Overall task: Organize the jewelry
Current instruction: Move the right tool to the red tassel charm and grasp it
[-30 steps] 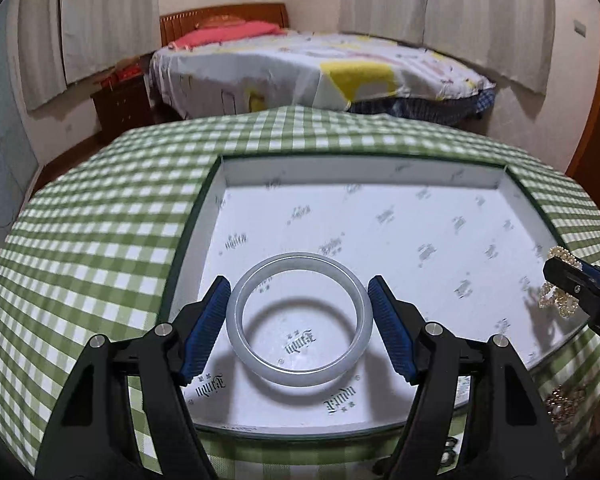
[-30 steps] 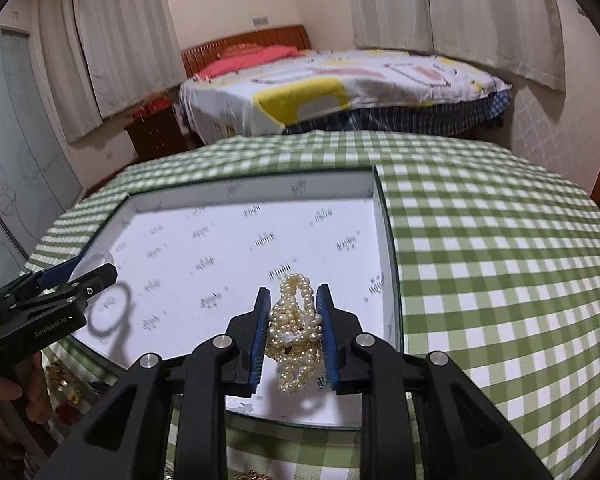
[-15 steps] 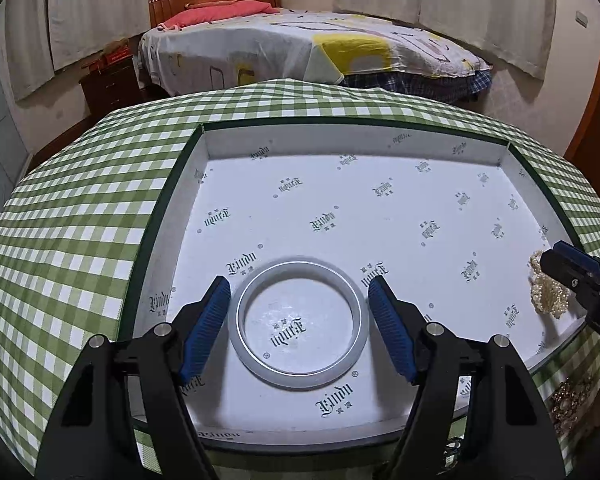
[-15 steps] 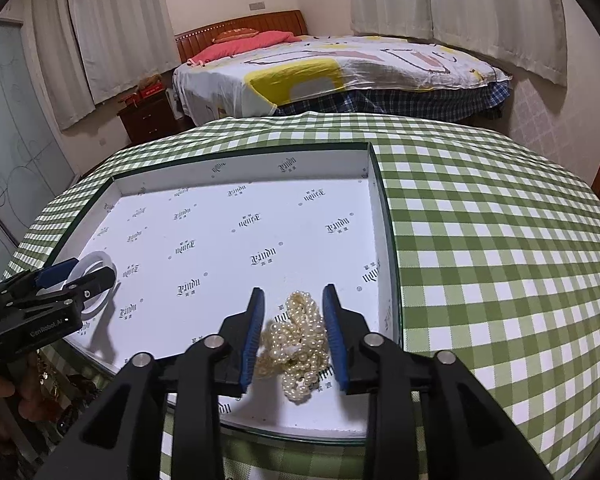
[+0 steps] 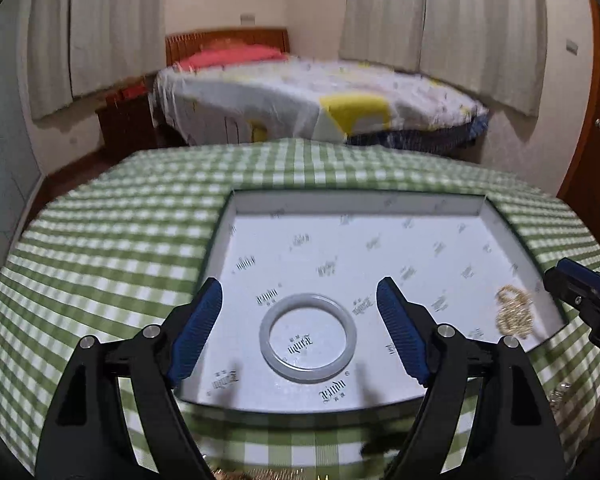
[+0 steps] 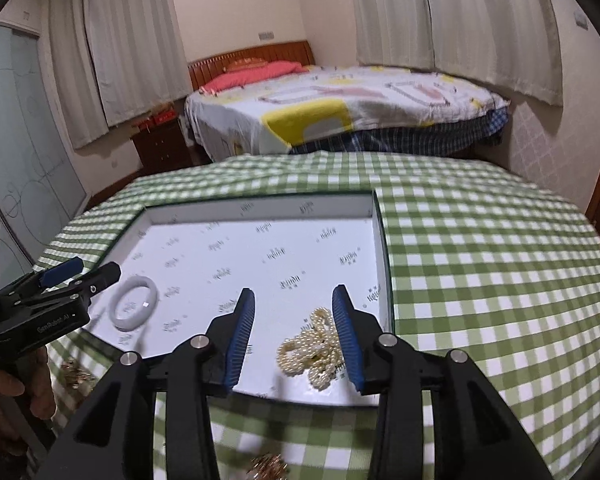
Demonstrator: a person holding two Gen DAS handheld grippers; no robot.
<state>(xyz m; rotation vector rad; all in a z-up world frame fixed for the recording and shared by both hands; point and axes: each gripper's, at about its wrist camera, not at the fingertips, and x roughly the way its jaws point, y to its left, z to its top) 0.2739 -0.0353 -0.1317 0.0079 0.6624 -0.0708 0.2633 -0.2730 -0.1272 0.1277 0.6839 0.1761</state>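
Note:
A pale jade bangle (image 5: 308, 338) lies flat in the white printed tray (image 5: 356, 200), near its front left. My left gripper (image 5: 298, 286) hovers above it, jaws opening, pads well clear of the ring. A heap of pearl necklace (image 6: 312, 344) rests at the tray's (image 6: 260, 208) front right. My right gripper (image 6: 293, 291) is above it with jaws opening, and the right finger hides part of the pearls. Each view shows the other side too: the right gripper (image 5: 560, 274) and pearls (image 5: 514, 314), the left gripper (image 6: 94, 269) and bangle (image 6: 135, 302).
The tray sits on a green-and-white checked tablecloth (image 6: 480, 260). Gold jewelry lies on the cloth at the near edge (image 6: 268, 466) and near left (image 6: 74, 372). A hand (image 6: 4, 384) holds the left gripper. A bed (image 6: 340, 108) and a nightstand stand beyond the table.
The bangle and the pearls were let go and now lie in the tray. Both grippers widened and drew back and up from the tray.

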